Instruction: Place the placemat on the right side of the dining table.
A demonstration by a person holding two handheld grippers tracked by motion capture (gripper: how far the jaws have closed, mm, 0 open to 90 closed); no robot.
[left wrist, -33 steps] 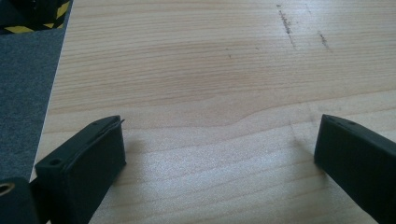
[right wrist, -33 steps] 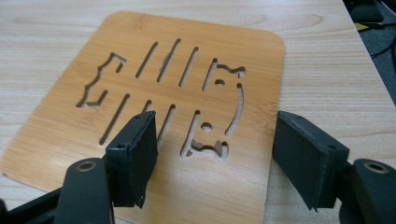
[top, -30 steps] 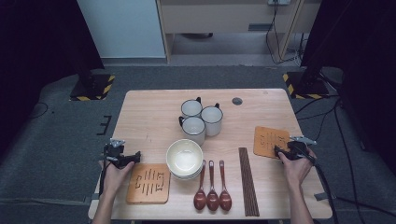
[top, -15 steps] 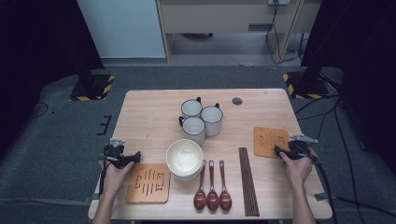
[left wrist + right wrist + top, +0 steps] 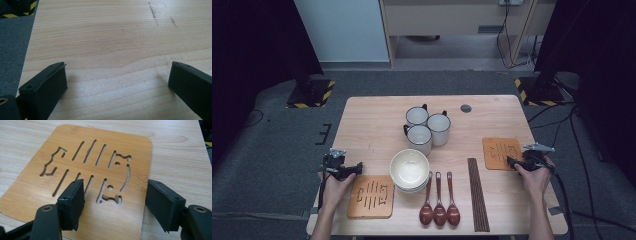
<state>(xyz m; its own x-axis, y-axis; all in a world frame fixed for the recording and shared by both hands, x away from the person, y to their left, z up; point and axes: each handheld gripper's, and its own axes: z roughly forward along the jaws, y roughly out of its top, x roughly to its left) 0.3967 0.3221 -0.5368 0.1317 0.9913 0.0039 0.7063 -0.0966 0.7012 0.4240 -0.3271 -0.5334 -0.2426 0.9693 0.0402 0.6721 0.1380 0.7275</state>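
Three mugs (image 5: 427, 125) behind stacked bowls (image 5: 410, 170), three spoons (image 5: 440, 200) then chopsticks (image 5: 478, 194) to their right, one trivet (image 5: 371, 196) front left, another trivet (image 5: 500, 153) right, under right gripper (image 5: 518, 162).

change: none seen | left claw (image 5: 357, 167) | right claw (image 5: 511, 161) | both as before, table things unmoved

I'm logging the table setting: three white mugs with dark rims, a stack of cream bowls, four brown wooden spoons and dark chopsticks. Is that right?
Not quite: the high view shows three brown wooden spoons, not four. The rest stands: three white mugs with dark rims, a stack of cream bowls and dark chopsticks.
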